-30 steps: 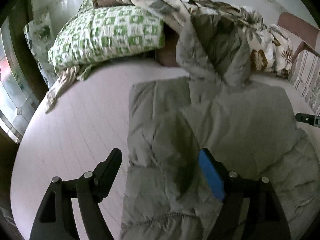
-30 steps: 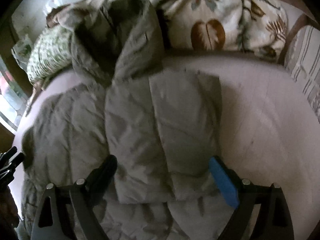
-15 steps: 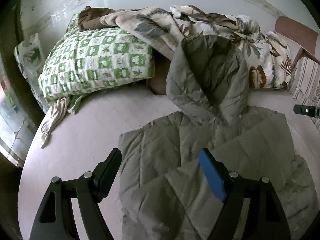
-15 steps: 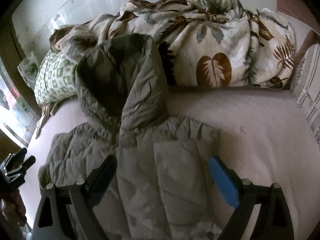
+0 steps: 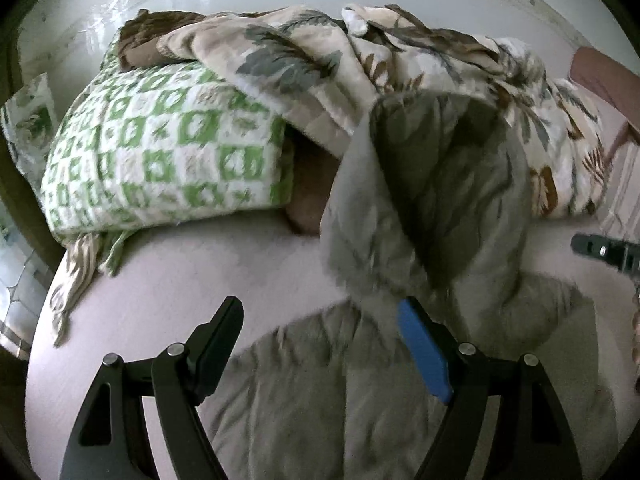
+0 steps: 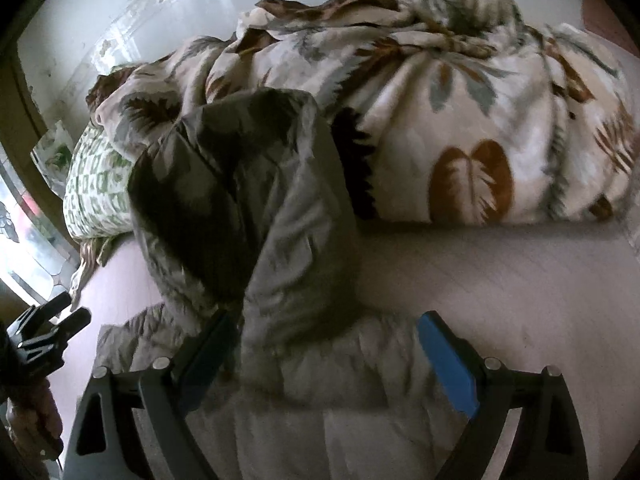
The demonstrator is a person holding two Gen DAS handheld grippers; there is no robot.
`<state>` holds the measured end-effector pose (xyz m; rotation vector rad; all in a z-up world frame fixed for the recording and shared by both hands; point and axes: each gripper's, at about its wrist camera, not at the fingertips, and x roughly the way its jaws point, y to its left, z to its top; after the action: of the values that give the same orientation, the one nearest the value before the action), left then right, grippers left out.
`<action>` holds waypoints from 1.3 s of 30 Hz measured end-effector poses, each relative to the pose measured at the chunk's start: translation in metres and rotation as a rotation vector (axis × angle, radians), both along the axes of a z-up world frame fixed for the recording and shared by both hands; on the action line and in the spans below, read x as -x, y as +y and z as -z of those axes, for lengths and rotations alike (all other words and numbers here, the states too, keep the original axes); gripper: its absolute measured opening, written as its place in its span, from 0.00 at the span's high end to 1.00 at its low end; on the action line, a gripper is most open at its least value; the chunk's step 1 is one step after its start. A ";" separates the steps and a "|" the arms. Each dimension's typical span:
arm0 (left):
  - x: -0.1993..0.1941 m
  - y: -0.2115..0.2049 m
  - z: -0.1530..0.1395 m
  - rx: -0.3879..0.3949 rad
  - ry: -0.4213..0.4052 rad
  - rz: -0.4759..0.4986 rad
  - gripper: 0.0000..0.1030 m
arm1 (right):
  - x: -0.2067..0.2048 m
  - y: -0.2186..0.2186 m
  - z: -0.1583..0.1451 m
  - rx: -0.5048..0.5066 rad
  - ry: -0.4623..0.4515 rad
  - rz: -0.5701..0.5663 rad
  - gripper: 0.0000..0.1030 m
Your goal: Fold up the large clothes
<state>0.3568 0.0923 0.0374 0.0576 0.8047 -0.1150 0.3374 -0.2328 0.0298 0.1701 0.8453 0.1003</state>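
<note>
A grey-green padded jacket [image 5: 320, 400] lies on the pale bed sheet [image 5: 180, 272] with its sides folded in. Its hood [image 5: 432, 208] stands up against the bedding at the head of the bed. My left gripper [image 5: 320, 312] hovers open over the jacket's upper left edge, just below the hood, with nothing between its fingers. In the right wrist view the hood [image 6: 248, 208] fills the middle. My right gripper [image 6: 326, 322] is open above the jacket's collar area [image 6: 340, 360] and holds nothing. Each gripper shows at the edge of the other's view.
A green-checked pillow [image 5: 160, 152] and a bunched leaf-print blanket [image 6: 460, 132] lie along the wall behind the hood. A chair [image 5: 600, 76] stands at the far right. A window is at the left edge. Bare sheet [image 6: 500, 280] lies right of the jacket.
Both grippers have moved up the jacket toward the hood and risen a little. The folded body has slid to the bottom of both views. Both grippers stayed open.
</note>
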 end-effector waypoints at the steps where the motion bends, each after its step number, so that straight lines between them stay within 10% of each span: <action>1: -0.009 -0.003 0.000 0.001 -0.002 -0.004 0.22 | -0.007 0.002 0.000 0.000 -0.003 -0.005 0.08; 13: -0.104 -0.040 0.014 0.011 0.001 0.004 0.32 | -0.107 -0.001 0.009 -0.019 -0.018 0.046 0.12; 14: -0.108 -0.043 0.017 0.018 0.011 0.021 0.47 | -0.111 -0.001 0.010 -0.018 -0.014 0.045 0.18; 15: -0.111 -0.046 0.021 0.013 0.039 0.030 0.90 | -0.116 0.001 0.013 -0.018 -0.001 0.042 0.45; 16: -0.112 -0.048 0.024 0.012 0.058 0.030 0.90 | -0.119 0.001 0.015 -0.020 0.006 0.042 0.73; 18: -0.104 -0.048 0.023 0.011 0.038 0.050 0.90 | -0.118 0.005 0.015 -0.012 0.008 0.045 0.78; 39: 0.157 0.033 -0.021 0.188 -0.115 0.145 0.91 | 0.134 0.044 -0.048 -0.071 -0.175 -0.286 0.88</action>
<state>0.1994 0.1258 0.0584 -0.0550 0.6710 -0.3211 0.2032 -0.1887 0.0777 0.1043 0.6877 0.4076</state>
